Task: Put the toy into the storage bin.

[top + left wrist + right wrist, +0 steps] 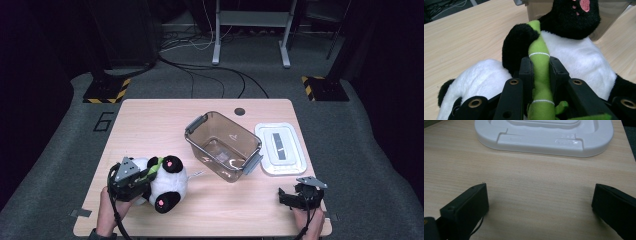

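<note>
The left gripper has its two black jaws pressed together on the green bamboo stalk of the panda plush, the stalk squeezed flat between the pads, with white stitched rings showing just above and below the grip. The stalk lies across the panda's white belly, beside a black arm, and a black paw with a pink sole rises beyond it. In the high view the panda sits near the front left of the table, just left of the clear plastic bin, which stands open at the table's middle with grey latches at two of its corners. The right gripper hovers low over bare wood with its jaws spread wide and nothing between them, well right of the bin and near the front edge. Just beyond it, right of the bin, lies the white lid; small raised lettering on its rim is too faint to read. Left of the table, a "6" is marked on the floor.
</note>
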Available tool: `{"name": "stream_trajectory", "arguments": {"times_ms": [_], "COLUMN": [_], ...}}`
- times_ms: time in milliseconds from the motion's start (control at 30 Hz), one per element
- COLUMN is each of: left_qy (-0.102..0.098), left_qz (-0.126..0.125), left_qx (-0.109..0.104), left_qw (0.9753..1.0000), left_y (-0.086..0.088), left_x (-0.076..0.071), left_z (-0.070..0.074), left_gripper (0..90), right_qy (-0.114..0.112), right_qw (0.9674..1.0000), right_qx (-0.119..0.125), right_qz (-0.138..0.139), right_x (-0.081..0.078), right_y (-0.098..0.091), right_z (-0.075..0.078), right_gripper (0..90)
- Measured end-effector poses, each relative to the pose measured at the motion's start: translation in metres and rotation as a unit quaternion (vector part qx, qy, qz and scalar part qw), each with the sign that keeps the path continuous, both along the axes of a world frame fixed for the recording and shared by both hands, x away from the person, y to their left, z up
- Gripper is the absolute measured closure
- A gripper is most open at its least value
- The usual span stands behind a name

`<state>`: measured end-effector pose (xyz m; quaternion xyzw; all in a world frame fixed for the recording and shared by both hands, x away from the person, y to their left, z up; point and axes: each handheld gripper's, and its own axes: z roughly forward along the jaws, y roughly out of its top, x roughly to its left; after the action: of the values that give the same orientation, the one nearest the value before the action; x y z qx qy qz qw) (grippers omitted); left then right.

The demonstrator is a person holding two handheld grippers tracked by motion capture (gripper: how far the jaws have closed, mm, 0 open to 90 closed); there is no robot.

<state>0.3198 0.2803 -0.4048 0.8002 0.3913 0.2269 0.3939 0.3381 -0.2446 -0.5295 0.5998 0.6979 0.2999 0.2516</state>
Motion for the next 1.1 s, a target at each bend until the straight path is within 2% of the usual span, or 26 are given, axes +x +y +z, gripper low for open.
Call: {"name": "stream_trajectory", "arguments": {"times_ms": [233, 367, 733, 1100], "left_qy": [-0.007, 0.0, -0.02, -0.039], "left_qz": [-0.012, -0.022, -0.022, -0.031], "left_qx": [0.004, 0.008, -0.004, 0.001], "left_qw": [0.9999, 0.9997, 0.9996, 0.9988], "left_y": [-0.002, 0.0, 0.002, -0.002], "left_x": [0.001, 0.002, 0.004, 0.008], "left_z": [0.009, 0.016, 0.036, 0.055], "left_gripper": [75.0, 75.0, 75.0, 74.9], "right_qy": [0.002, 0.002, 0.002, 0.002], "right_qw": [1.0, 1.0, 1.0, 1.0], "right_qx": [0.001, 0.001, 0.002, 0.002], "right_qz": [-0.003, -0.003, -0.003, -0.003], "right_x": [0.0, 0.0, 0.0, 0.0], "right_y": [0.0, 0.0, 0.0, 0.0], "right_z": [0.0, 0.0, 0.0, 0.0], "right_gripper": [0.0, 0.1, 0.1, 0.1]}}
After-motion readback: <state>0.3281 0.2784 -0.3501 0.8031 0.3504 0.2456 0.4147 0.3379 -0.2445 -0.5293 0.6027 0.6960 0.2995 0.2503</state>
